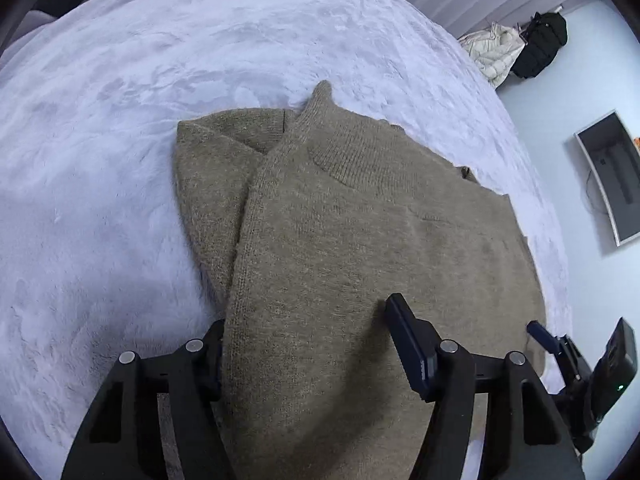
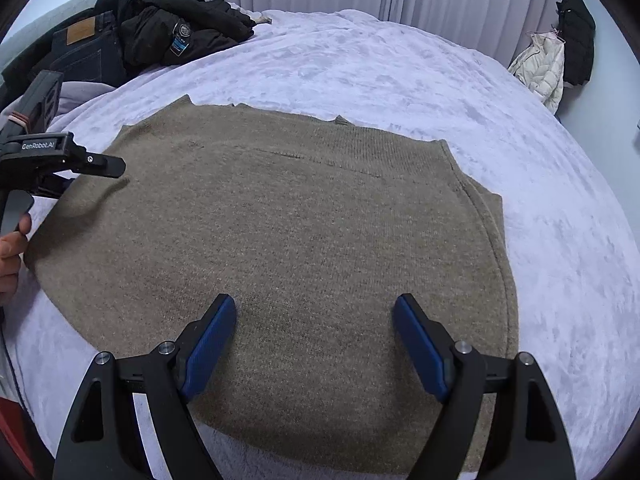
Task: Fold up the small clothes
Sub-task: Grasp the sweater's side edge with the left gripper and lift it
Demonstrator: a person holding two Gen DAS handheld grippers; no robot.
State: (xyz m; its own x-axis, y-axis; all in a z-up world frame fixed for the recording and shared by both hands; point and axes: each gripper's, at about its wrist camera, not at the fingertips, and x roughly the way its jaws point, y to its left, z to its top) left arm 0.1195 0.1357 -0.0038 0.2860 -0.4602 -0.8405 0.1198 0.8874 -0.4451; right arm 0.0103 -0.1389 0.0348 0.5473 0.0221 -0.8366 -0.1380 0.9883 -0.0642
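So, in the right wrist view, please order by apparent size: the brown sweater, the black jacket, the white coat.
1. brown sweater, by far the largest.
2. black jacket on the bed.
3. white coat.
The sweater lies nearest the camera, so true sizes stay unsure.

"GenRobot.AI" on left gripper [image 2: 106, 166]

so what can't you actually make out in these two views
- Left wrist view: the left hand-held gripper has one fingertip under the sweater fold, so grip is unclear.
- Left wrist view: the right hand-held gripper is cut off by the frame edge.
- Right wrist view: the sweater's near hem is hidden behind the right hand-held gripper.
- Right wrist view: the jacket label is too small to read.
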